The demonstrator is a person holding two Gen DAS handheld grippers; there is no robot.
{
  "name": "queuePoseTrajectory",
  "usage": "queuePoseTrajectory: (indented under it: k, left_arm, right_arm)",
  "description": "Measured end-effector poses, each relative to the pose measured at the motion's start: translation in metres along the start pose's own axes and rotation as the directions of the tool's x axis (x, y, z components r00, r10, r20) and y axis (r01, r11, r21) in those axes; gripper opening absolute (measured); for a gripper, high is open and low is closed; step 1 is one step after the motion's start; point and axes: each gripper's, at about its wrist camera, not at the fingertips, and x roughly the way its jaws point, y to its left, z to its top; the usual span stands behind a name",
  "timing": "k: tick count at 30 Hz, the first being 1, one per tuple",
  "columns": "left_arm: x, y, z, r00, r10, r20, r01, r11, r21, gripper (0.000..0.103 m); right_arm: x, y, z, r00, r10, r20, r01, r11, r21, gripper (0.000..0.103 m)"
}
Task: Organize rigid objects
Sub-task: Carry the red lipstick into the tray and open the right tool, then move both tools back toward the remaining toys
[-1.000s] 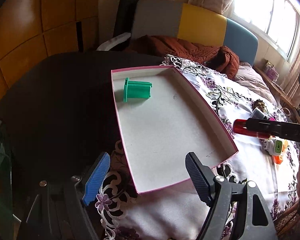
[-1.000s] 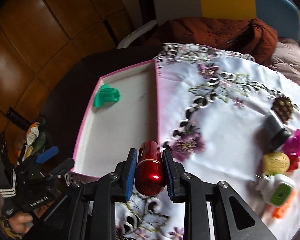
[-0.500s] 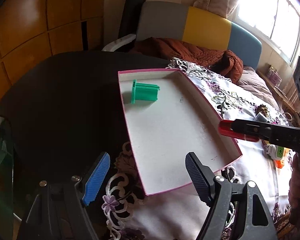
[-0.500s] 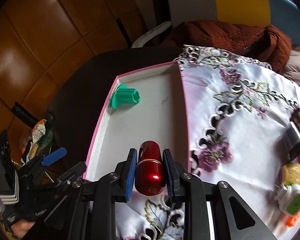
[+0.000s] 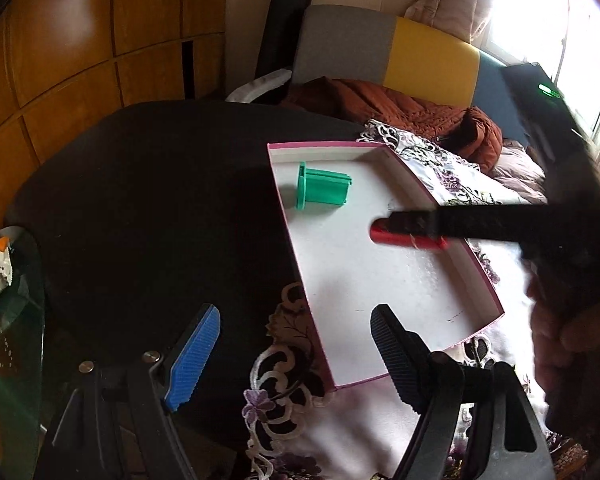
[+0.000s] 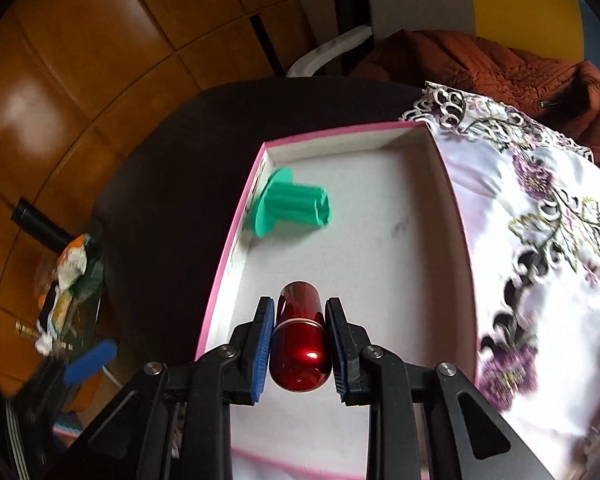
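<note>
My right gripper (image 6: 300, 310) is shut on a glossy red capsule-shaped cylinder (image 6: 300, 344) and holds it over the white floor of the pink-rimmed tray (image 6: 236, 240). From the left wrist view the red cylinder (image 5: 396, 236) hangs above the tray (image 5: 296, 256), with the right gripper (image 5: 396, 224) reaching in from the right. A green flanged spool (image 6: 292, 208) lies on its side in the tray's far left corner, also seen as the green spool (image 5: 322, 192). My left gripper (image 5: 296, 340) stands open over the tray's near corner, holding nothing.
The tray rests on a white floral embroidered cloth (image 6: 540, 216) laid on a dark round table (image 5: 160, 200). A rust-brown jacket (image 5: 400, 112) lies on the seat behind. Snack packets (image 6: 68, 280) sit on a glass surface at the left. Wood panelling stands behind.
My right gripper has carried the red cylinder leftward from above the cloth to above the tray's floor. The left gripper has stayed open, nearly still.
</note>
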Motion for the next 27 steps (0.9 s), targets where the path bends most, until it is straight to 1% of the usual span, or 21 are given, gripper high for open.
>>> queuePoseTrajectory:
  k: [4,7,8,11,15,19,21,23,26,27]
  left_arm:
    - [0.001,0.006,0.001,1.0,0.007,-0.003,-0.007,1.0,-0.013,0.079]
    - [0.003,0.014,0.0,1.0,0.015,-0.006,-0.016,0.999,-0.029,0.079]
    - [0.003,0.017,0.0,1.0,0.019,-0.008,-0.019,0.999,-0.035,0.079]
    - [0.007,0.024,-0.001,0.999,0.028,-0.016,-0.029,0.998,-0.054,0.079]
    - [0.009,0.029,-0.003,0.999,0.031,-0.019,-0.032,0.997,-0.069,0.079]
    - [0.008,0.026,-0.004,1.0,0.027,-0.013,-0.028,0.998,-0.06,0.079]
    - [0.006,0.023,-0.004,1.0,0.023,-0.011,-0.024,0.998,-0.056,0.079]
    - [0.005,0.021,-0.004,1.0,0.022,-0.009,-0.022,0.999,-0.048,0.079]
    - [0.003,0.016,-0.005,1.0,0.02,-0.007,-0.02,0.999,-0.037,0.079]
    - [0.002,0.014,-0.005,1.0,0.019,-0.006,-0.019,0.999,-0.034,0.079]
  right_arm:
    - [0.018,0.004,0.02,1.0,0.01,0.023,-0.011,0.998,0.058,0.027]
    - [0.04,0.009,0.026,0.999,0.045,-0.026,-0.043,0.996,0.078,0.029]
    - [0.048,0.012,0.025,0.997,0.056,-0.053,-0.052,0.995,0.081,0.029]
    - [0.058,0.02,0.019,0.992,0.08,-0.093,-0.074,0.995,0.06,0.029]
    - [0.059,0.028,0.01,0.991,0.077,-0.111,-0.075,0.997,0.021,0.029]
    - [0.05,0.027,0.008,0.993,0.085,-0.086,-0.083,0.996,0.025,0.029]
    - [0.043,0.027,0.002,0.995,0.074,-0.07,-0.073,0.997,0.016,0.029]
    - [0.036,0.026,0.0,0.997,0.053,-0.053,-0.053,0.999,0.006,0.033]
    - [0.022,0.021,-0.005,1.0,0.013,-0.011,-0.014,1.0,-0.005,0.052]
    - [0.015,0.019,-0.007,1.0,0.006,0.001,-0.006,1.0,-0.006,0.055]
